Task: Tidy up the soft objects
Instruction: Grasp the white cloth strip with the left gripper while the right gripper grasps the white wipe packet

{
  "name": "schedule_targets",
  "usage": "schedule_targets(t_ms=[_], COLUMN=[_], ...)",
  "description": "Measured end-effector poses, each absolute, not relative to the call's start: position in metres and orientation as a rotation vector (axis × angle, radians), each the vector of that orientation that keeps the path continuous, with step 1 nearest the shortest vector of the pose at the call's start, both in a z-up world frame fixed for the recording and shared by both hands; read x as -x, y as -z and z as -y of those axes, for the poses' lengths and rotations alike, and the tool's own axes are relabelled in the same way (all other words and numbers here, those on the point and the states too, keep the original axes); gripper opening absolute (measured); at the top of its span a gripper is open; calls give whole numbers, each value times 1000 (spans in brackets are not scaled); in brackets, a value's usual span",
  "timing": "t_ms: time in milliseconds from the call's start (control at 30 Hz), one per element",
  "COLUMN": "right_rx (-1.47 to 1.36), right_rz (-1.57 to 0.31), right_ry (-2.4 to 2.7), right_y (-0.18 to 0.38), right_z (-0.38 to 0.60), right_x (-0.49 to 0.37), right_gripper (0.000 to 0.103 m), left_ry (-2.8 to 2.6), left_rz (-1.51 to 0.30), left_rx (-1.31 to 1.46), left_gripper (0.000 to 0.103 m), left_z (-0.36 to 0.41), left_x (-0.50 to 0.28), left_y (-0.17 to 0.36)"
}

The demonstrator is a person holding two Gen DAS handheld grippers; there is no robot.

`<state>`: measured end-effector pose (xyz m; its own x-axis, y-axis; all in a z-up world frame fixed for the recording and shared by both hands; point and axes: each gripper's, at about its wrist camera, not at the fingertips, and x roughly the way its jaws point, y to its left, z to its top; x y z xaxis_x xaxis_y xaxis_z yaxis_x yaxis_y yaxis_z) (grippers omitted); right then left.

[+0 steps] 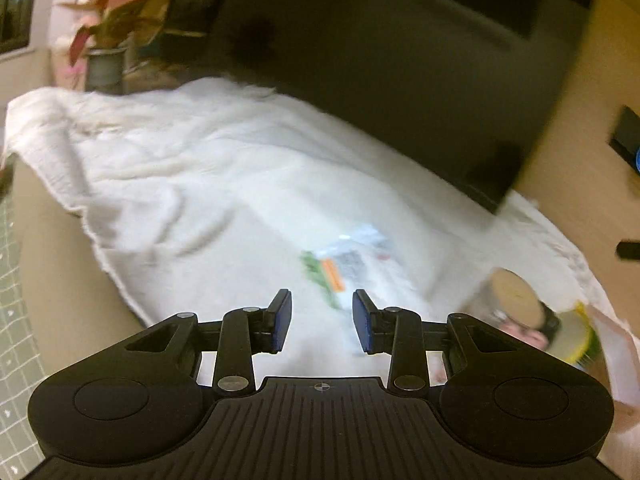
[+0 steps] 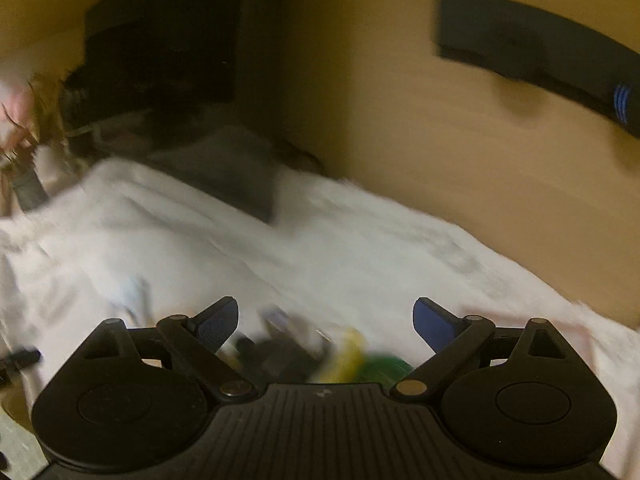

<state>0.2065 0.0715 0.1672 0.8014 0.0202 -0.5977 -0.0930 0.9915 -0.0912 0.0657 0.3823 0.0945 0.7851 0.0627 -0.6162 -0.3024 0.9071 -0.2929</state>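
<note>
My left gripper (image 1: 322, 322) has its jaws partly open, and nothing is between the flat blue pads (image 1: 282, 322). My right gripper (image 2: 326, 320) has its jaws spread wide, and they hold nothing too. Under both lies a white fluffy blanket (image 1: 208, 168), soft and wrinkly, spread over the surface with a ragged edge hanging at the side. A small shiny plastic packet (image 1: 348, 264) with green and orange on it lies flat on the blanket just past my left jaws. It is blurry, so I cannot read it. Near my right jaws sits a blurry heap of soft things (image 2: 344, 354), yellow, green and dark. A round tub with a tan lid (image 1: 516, 292) stands on the blanket at the right. A big flat dark screen (image 1: 400, 72) leans over the back of the blanket. A potted plant (image 1: 108, 40) with pink leaves stands in the corner. The wall (image 2: 440, 140) is smooth tan wood.
</note>
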Motion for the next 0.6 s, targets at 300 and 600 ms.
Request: schedule_targets(t_ms=[300,600], right_rx=[224,347], right_rz=[-663,-692], right_ry=[-123,-64], right_y=[-159,-141], right_z=[-121,-104], right_x=[-218,-194], right_gripper=[95,95], left_ry=[48,102], left_rz=[-719,-775], left_rx=[520,492], left_gripper=[37,37], left_z=[-377,-355], left_x=[-124,-154], left_y=[-68,-36])
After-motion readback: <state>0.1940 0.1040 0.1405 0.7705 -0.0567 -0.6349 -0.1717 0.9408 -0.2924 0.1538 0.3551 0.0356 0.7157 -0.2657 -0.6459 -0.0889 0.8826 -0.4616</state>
